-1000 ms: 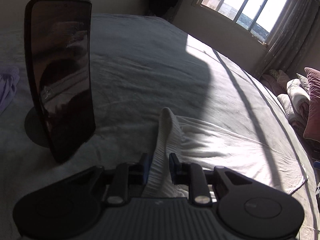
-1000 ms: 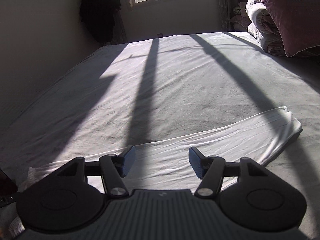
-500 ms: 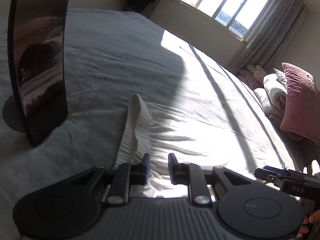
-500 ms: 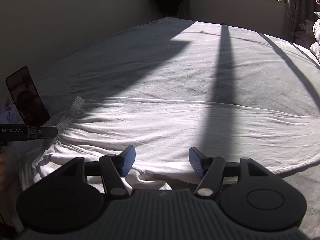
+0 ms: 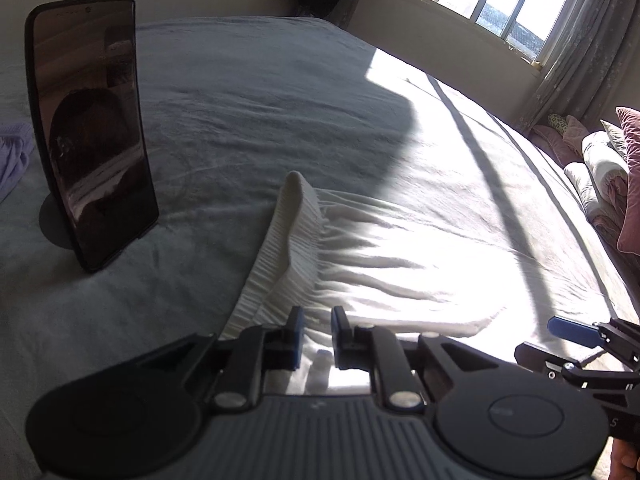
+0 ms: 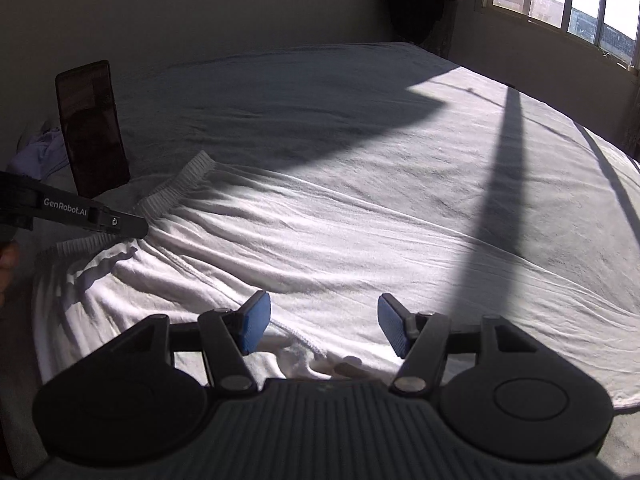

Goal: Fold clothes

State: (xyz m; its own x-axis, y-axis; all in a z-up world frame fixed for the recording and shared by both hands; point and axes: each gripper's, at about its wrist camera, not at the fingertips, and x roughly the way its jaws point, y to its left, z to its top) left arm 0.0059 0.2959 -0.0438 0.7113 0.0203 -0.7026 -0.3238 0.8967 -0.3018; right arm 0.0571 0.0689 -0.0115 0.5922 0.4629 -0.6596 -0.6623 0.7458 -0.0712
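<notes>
**Ana:** Left wrist view puts the left claw [image 5: 316, 334] low over the elastic waistband [image 5: 280, 248], jaws nearly together. Whether cloth sits between them is unclear.

**Ben:** And the right claw [image 6: 320, 326]?

**Ana:** Spread wide above the near edge of the white trousers [image 6: 320, 248], holding nothing. They lie stretched flat across the bed [image 6: 320, 92], likely smoothed for a clean fold.

**Ben:** That phone [image 5: 90, 128]?

**Ana:** Propped upright on its stand just beside the waistband, apart from the cloth.
</notes>
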